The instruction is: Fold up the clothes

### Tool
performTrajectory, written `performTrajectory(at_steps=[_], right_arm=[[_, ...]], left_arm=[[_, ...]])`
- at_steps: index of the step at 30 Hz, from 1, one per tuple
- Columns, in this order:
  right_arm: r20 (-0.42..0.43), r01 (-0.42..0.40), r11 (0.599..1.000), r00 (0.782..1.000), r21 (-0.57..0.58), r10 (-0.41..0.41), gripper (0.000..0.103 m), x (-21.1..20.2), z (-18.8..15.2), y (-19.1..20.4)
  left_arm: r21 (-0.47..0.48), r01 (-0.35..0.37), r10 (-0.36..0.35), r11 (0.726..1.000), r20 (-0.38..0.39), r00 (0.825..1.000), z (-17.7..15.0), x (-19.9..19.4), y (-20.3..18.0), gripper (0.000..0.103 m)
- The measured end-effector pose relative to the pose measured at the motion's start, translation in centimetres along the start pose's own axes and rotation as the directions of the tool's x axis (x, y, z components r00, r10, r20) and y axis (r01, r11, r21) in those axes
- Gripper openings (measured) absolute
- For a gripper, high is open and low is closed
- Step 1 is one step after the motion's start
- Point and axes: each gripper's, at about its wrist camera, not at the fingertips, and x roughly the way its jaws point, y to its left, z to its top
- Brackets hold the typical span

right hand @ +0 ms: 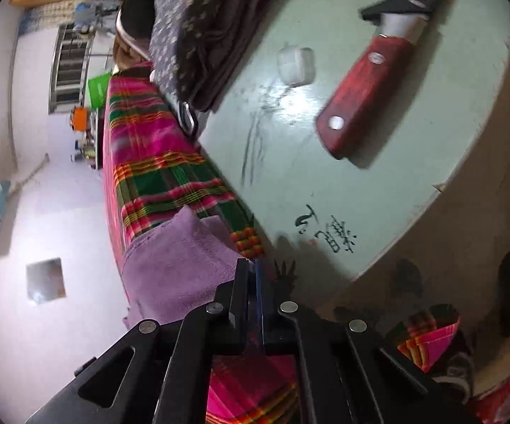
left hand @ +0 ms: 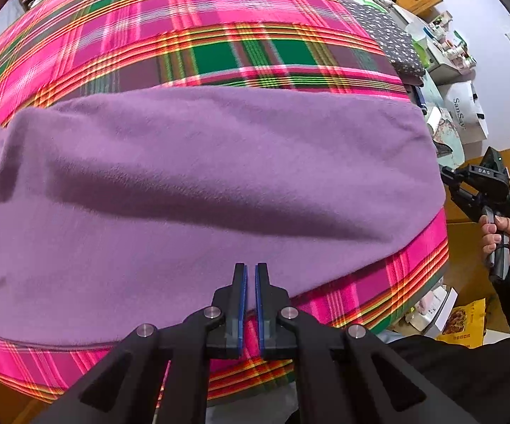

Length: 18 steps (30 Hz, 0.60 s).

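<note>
Across the pink-and-green plaid blanket [left hand: 219, 35] lies a purple garment [left hand: 202, 176], spread as a broad flat panel with a few soft ridges and one long shadowed crease running through its middle. Its near edge runs just beyond the left gripper [left hand: 250, 272], whose jaws stand almost together with only a narrow slit between the blue pads, holding nothing; the fingertips hover over the cloth close to that edge, and I cannot tell whether they touch it. Off the garment's far-side edge, the right gripper [right hand: 253, 268] points along the blanket's side with its jaws pressed together and empty, the purple cloth just to one side of its tips. A red-handled cleaver [right hand: 368, 99] lies on the green table [right hand: 378, 212] beyond the blanket.

By its fuzzy nap and the way it drapes, the garment is likely light, limp and fleece-like, apt to sag and bunch when lifted. Pinching at corners or along a hem, both layers together, would probably control it best; the flat panel could be a garment laid out or one already partly folded.
</note>
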Motion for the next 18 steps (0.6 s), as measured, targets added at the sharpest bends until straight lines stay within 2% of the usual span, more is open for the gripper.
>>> performTrajectory(at_steps=[2,4,8,12,14,15,16,18], right_arm=[[0.013,0.029,1.0,0.999,-0.01,-0.029,0.011,0.0,0.4,0.7],[0.019,0.04,0.999,0.999,-0.022,-0.04,0.04,0.0,1.0,1.2],[-0.007,-0.035,0.997,0.999,-0.067,0.034,0.044,1.2,2.8,3.2],[-0.112,-0.092,0.992,0.99,-0.086,0.082,0.045,4.4,3.8,4.8],[-0.168,-0.1,0.99,0.982,-0.098,0.083,0.041,5.7,3.9,5.1],[-0.191,-0.099,0.989,0.979,-0.106,0.077,0.026,6.3,3.8,5.3],[-0.196,-0.093,0.989,0.978,-0.113,0.069,0.004,6.6,3.8,5.4],[-0.184,-0.082,0.985,0.982,-0.153,0.053,0.003,6.4,3.7,6.0]], left_arm=[[-0.013,-0.002,0.002,1.0,0.002,1.0,-0.3,0.0,0.4,0.003],[-0.027,-0.005,0.005,1.0,0.006,1.0,-0.5,-0.1,0.7,0.003],[-0.055,-0.012,0.012,0.998,0.012,1.0,-0.8,-0.2,1.4,0.003],[-0.082,-0.019,0.021,0.996,0.018,1.0,-1.2,-0.4,2.0,0.003],[-0.095,-0.023,0.025,0.995,0.025,0.999,-1.3,-0.6,2.3,0.003],[-0.103,-0.024,0.027,0.994,0.03,0.999,-1.4,-0.7,2.5,0.003],[-0.112,-0.025,0.029,0.993,0.035,0.999,-1.5,-0.8,2.7,0.003],[-0.129,-0.029,0.035,0.991,0.043,0.998,-1.7,-1.0,3.0,0.003]])
